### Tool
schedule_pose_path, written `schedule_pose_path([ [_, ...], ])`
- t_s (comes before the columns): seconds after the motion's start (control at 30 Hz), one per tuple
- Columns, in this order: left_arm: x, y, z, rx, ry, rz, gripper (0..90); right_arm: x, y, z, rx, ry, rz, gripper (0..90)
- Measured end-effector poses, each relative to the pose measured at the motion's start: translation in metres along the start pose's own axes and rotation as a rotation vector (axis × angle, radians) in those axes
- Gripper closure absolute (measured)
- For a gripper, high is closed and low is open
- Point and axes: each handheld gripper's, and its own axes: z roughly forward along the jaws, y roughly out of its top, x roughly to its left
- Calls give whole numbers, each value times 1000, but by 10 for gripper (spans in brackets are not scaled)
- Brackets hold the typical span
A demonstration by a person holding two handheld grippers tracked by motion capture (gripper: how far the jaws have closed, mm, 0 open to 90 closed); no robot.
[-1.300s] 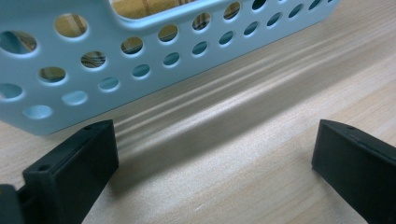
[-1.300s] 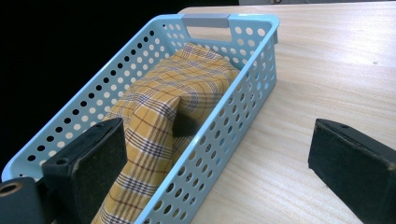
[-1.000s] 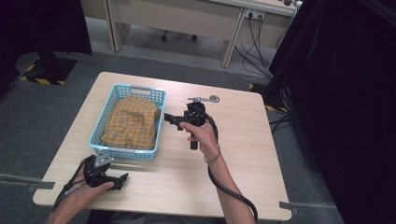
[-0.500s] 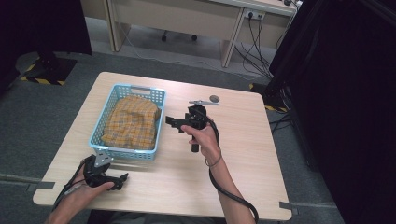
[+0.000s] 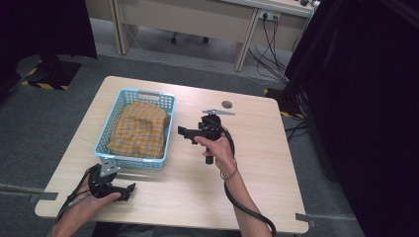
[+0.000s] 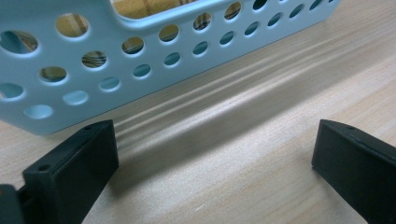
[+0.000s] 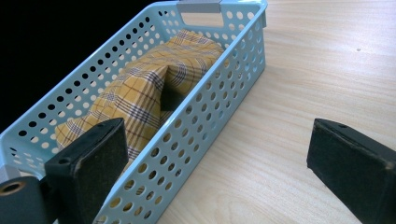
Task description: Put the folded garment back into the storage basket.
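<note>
A light blue perforated plastic basket (image 5: 165, 126) sits on the left half of the wooden tabletop (image 5: 276, 163), and inside it lies a yellow plaid cloth (image 5: 138, 129), bunched and folded, taking up most of the basket's floor. From the right gripper view the cloth (image 7: 154, 86) humps up in a peak near the middle, dark stripes crossing the yellow, and it stays below the rim of the basket (image 7: 224, 93) along the long side wall. The right gripper (image 5: 185, 132) is held above the tabletop just beside the basket's right wall, pointing toward it, jaws spread wide with nothing between them; one jaw lines up over the basket's near corner, the other over bare wood. Down at the near left corner of the tabletop, the left gripper (image 5: 129, 188) rests low in the person's hand, its jaws also released and empty. In the left gripper view the basket's end wall (image 6: 140, 56) stands just ahead, bits of yellow plaid showing through its round holes and handle slot. A small dark round disc (image 5: 227, 104) lies near the far edge.
</note>
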Motion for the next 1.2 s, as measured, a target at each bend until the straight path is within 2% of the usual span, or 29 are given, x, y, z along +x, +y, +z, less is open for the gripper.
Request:
schedule_pose_path([
  [0.43, 0, 0, 0, 2, 1, 1, 0, -6, -12, -4, 5, 4, -13, 60],
  [0.57, 0, 0, 0, 2, 1, 2, 0, -7, -16, -6, 5, 26, -9, 60],
  [1.2, 0, 0, 0, 2, 1, 1, 0, -17, -35, -9, 25, 27, -4, 60],
])
